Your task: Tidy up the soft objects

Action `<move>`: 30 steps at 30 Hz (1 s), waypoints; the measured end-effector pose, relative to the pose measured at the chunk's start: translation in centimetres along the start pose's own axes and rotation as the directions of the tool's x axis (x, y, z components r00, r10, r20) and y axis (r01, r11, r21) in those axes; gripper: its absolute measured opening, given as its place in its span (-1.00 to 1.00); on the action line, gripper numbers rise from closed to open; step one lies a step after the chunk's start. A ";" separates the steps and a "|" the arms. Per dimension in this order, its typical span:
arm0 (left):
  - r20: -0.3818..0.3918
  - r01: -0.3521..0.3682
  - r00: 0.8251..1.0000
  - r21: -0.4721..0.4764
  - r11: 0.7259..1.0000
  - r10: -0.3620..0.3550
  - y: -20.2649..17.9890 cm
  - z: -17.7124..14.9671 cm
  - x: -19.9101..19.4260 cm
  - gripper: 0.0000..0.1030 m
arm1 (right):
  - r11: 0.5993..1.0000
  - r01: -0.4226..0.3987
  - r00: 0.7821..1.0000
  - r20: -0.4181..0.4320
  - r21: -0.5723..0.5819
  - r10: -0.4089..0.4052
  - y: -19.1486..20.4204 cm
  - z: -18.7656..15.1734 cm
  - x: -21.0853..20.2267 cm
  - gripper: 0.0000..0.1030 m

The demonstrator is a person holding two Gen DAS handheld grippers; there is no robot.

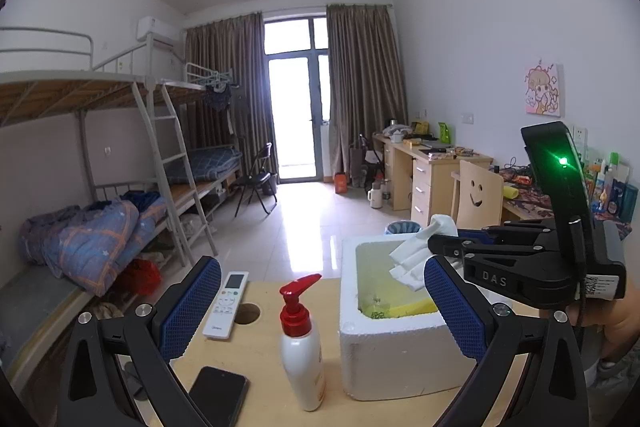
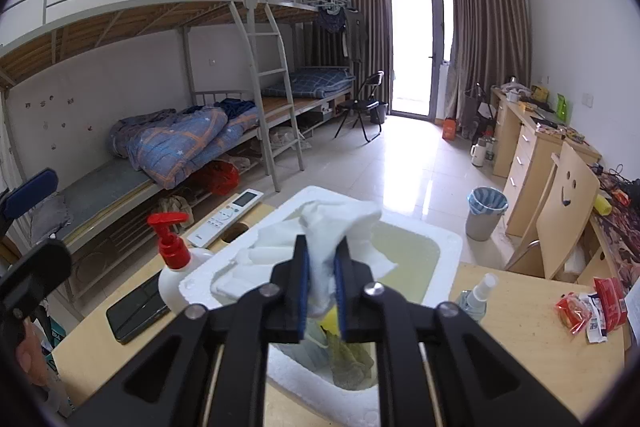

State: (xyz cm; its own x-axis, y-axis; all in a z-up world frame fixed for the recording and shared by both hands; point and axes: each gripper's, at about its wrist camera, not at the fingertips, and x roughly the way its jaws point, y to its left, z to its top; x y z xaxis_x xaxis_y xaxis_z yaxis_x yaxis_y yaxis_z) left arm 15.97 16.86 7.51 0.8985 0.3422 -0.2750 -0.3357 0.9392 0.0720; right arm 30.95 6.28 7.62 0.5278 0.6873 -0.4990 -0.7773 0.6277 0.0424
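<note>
My right gripper (image 2: 320, 267) is shut on a crumpled white cloth (image 2: 320, 227), pinched between its blue pads just above the open white foam box (image 2: 448, 239). Most of the cloth droops over the box's near-left rim. A yellow piece and a greenish cloth (image 2: 352, 359) lie inside the box. In the left wrist view the same cloth (image 1: 416, 255) hangs from the right gripper (image 1: 440, 243) over the foam box (image 1: 392, 347). My left gripper (image 1: 322, 267) stands wide open, holding nothing, nearer than the box and the bottle.
On the wooden table (image 1: 264, 355) stand a red-topped pump bottle (image 1: 302, 347), a white remote (image 1: 226, 303) by a round hole, and a dark phone (image 1: 218, 395). A small spray bottle (image 2: 476, 295) and red snack wrappers (image 2: 588, 307) lie right of the box. A bin (image 2: 486, 213) and chair stand beyond.
</note>
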 end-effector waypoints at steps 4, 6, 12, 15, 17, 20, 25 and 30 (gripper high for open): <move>-0.001 0.000 1.000 -0.004 1.000 0.000 -0.2 -0.2 -0.2 0.98 | 1.000 0.011 1.000 -0.004 0.006 -0.011 -0.1 0.1 0.4 -0.07; -0.001 0.001 1.000 -0.004 1.000 -0.001 -0.2 -0.3 -0.4 0.98 | 1.000 0.015 1.000 0.001 0.008 -0.015 -0.1 0.0 0.4 0.12; -0.002 -0.005 1.000 -0.008 1.000 0.005 -0.2 -0.4 -0.6 0.98 | 0.999 0.029 1.000 0.009 0.027 -0.029 -0.2 -0.1 0.1 0.75; -0.004 -0.011 1.000 -0.012 1.000 0.011 0.0 -0.5 -0.7 0.98 | 0.999 0.032 0.999 0.025 0.031 -0.033 -0.1 -0.2 -0.7 0.96; 0.002 -0.017 1.000 -0.012 1.000 0.017 -0.1 -0.6 -1.0 0.98 | 0.999 0.034 0.999 0.034 0.030 -0.035 0.0 -0.3 -1.2 0.99; 0.013 -0.010 1.000 -0.014 1.000 0.010 0.0 -0.5 -1.7 0.98 | 0.999 0.043 0.998 0.047 0.026 -0.044 0.4 -0.3 -2.0 0.99; 0.019 -0.011 1.000 -0.022 1.000 0.011 0.2 -0.3 -2.6 0.98 | 0.998 0.057 0.997 0.058 0.027 -0.058 0.8 -0.4 -3.3 0.99; 0.016 -0.015 1.000 -0.027 1.000 0.016 0.3 -0.3 -3.3 0.98 | 0.998 0.063 0.995 0.074 0.030 -0.065 1.3 -0.9 -5.3 0.99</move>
State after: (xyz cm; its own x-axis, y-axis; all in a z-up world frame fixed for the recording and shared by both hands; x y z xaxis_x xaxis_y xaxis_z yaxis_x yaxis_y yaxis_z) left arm 12.86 15.97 8.17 0.8975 0.3575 -0.2584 -0.3570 0.9327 0.0506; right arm 26.84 3.16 9.51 0.6015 0.6702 -0.4349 -0.7318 0.6805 0.0366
